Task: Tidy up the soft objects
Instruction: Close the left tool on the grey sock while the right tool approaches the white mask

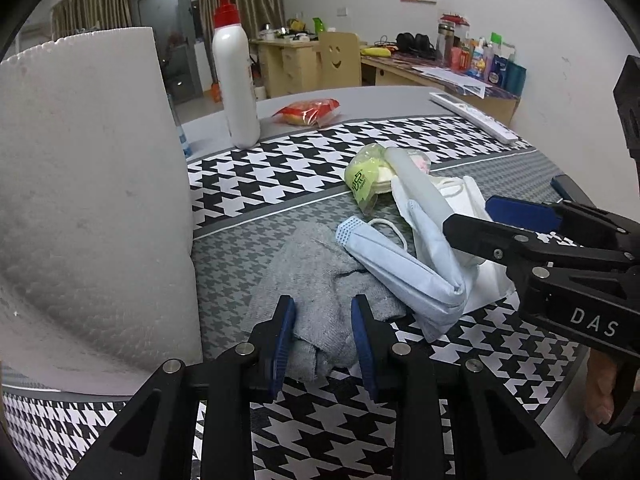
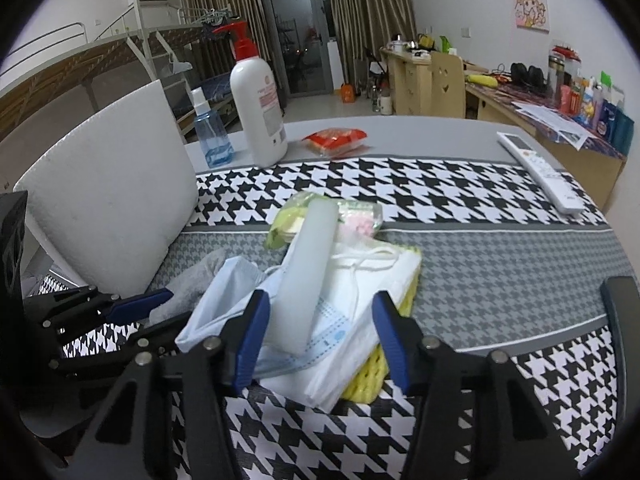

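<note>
A pile of soft things lies on the houndstooth tablecloth [image 1: 312,160]. A grey sock [image 1: 320,280] lies nearest, and my left gripper [image 1: 324,336] straddles its near end with jaws open, not clamped. A light blue face mask [image 1: 404,268] lies over the sock's right side. A translucent grey foam bar [image 2: 310,272] rests on white masks [image 2: 360,300] and a yellow foam sheet [image 2: 364,384]. A yellow-green packet [image 1: 362,178] lies behind. My right gripper [image 2: 320,336] is open around the near end of the pile, the bar between its jaws.
A big white foam board [image 1: 88,184] stands at the left, close to my left gripper. A white pump bottle [image 1: 234,80], a blue spray bottle [image 2: 210,132], a red snack packet [image 1: 308,112] and a white remote [image 2: 540,168] sit farther back. Desks stand behind.
</note>
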Tool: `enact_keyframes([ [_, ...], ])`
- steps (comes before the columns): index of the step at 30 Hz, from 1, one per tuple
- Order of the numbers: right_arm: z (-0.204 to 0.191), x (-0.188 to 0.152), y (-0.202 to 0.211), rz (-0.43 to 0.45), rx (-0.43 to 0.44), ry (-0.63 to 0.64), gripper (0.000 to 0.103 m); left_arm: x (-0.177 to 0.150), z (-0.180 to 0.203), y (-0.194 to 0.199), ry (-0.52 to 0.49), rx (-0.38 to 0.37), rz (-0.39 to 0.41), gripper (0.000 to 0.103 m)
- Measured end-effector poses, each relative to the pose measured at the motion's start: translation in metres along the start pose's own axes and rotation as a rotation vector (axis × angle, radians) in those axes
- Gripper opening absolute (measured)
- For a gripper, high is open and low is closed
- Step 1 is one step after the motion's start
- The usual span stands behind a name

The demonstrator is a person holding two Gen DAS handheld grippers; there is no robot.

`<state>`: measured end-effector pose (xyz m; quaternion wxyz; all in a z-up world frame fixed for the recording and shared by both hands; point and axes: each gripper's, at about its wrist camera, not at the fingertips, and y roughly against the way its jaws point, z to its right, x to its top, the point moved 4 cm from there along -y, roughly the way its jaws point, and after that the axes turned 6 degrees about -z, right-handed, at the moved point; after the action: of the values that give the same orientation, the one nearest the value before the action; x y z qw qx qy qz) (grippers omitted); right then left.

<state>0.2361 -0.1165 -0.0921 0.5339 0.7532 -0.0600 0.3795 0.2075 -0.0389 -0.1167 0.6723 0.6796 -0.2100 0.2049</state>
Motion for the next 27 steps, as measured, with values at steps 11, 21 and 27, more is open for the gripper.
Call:
enact_keyframes([
  [11, -0.01, 0.006, 0.001, 0.006, -0.017, 0.033, 0.041, -0.001, -0.001, -0.001, -0.003, -0.01, 0.0, 0.03],
  [21, -0.01, 0.005, -0.016, -0.057, 0.038, 0.009, 0.031, -0.001, 0.0, -0.001, -0.01, -0.009, -0.001, 0.029],
  [27, -0.008, 0.005, -0.014, -0.06, 0.076, -0.01, 0.022, -0.002, 0.0, -0.001, -0.013, -0.011, -0.001, 0.029],
])
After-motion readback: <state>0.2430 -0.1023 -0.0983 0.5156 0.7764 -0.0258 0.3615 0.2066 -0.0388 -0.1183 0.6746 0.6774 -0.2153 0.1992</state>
